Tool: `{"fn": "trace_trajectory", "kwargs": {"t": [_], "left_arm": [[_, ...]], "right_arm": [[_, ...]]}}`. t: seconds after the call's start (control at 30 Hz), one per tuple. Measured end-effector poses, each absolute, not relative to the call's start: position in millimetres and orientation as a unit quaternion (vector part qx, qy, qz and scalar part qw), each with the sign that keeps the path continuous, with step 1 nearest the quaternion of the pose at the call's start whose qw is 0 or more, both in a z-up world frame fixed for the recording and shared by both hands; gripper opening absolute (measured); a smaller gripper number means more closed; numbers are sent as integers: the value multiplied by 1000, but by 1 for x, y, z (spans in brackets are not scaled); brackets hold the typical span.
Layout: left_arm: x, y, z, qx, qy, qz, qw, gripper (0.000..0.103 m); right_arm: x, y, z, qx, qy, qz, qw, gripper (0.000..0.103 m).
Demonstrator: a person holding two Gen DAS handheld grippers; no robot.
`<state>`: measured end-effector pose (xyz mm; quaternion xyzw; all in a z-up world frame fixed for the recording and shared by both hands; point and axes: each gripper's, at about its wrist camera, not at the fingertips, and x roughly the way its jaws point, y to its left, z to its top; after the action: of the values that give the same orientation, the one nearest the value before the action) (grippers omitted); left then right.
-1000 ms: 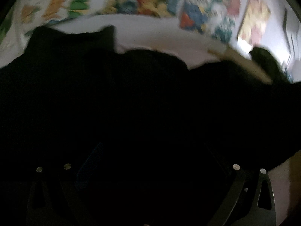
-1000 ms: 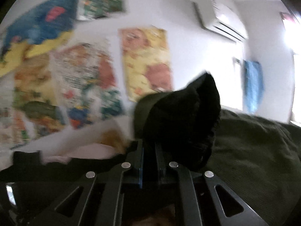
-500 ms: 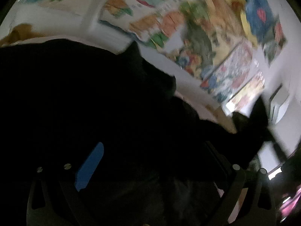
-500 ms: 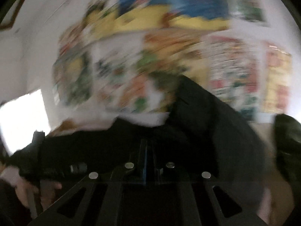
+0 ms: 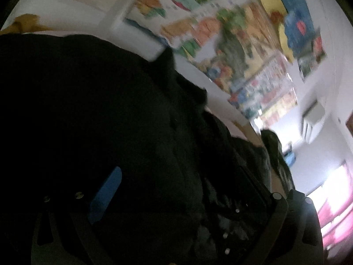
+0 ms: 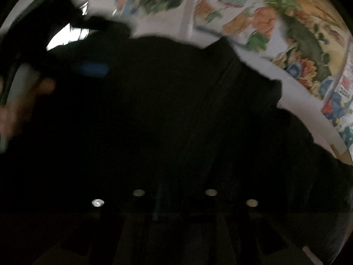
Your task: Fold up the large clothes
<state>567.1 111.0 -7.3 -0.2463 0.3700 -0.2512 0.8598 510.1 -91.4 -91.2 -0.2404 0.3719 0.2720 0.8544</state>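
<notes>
A large black garment (image 5: 99,101) fills most of the left wrist view and lies spread on a white surface (image 5: 222,103). My left gripper (image 5: 178,174) hovers over it, open wide, with dark cloth below and between the fingers. In the right wrist view the same black garment (image 6: 176,110) covers the middle. My right gripper (image 6: 174,191) points down at it and its jaws are opening. It is too dark to tell whether cloth lies between them. The left gripper's blue pad (image 6: 94,69) and a hand (image 6: 44,86) show at the upper left.
Colourful posters (image 5: 231,35) cover the wall behind the surface. An air conditioner (image 5: 313,121) hangs high on the right, with pink curtains (image 5: 335,209) by a bright window. A dark green cloth heap (image 5: 273,148) lies at the far right, and a yellow-brown item (image 5: 24,23) at the far left.
The right gripper swung down from facing the wall to low over the black garment, and its fingers parted. The left view rolled and shifted sideways; its fingers stayed wide apart.
</notes>
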Motion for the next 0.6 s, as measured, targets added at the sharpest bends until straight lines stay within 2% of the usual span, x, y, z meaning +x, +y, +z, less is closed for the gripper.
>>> {"fn": "trace_trajectory", "kwargs": {"t": [0.03,0.07,0.1,0.23,0.37,0.43,0.5,0.6], "left_arm": [[569,104,-8,-235,372,-259,860,101],[572,89,-7,-212,375,-273,860,101],[572,81,-9,-200,377,-280,860,101],[580,35,-18,-151,391,-319,850,101],[594,-5,-31,-144,407,-347,832,101],[601,-23,-35,-140,412,-358,826,101],[609,-39,-38,-132,418,-362,823,100],[626,-61,-46,-127,427,-337,829,99]], "right_arm": [[506,-98,-93,-253,371,271,852,42],[503,-104,-95,-257,369,271,851,63],[500,-111,-95,-256,368,272,851,79],[495,-135,-96,-252,387,287,839,80],[487,-146,-95,-252,394,297,832,82],[480,-149,-91,-248,385,314,832,83],[473,-150,-89,-250,378,329,828,88],[457,-149,-87,-276,357,345,823,88]]}}
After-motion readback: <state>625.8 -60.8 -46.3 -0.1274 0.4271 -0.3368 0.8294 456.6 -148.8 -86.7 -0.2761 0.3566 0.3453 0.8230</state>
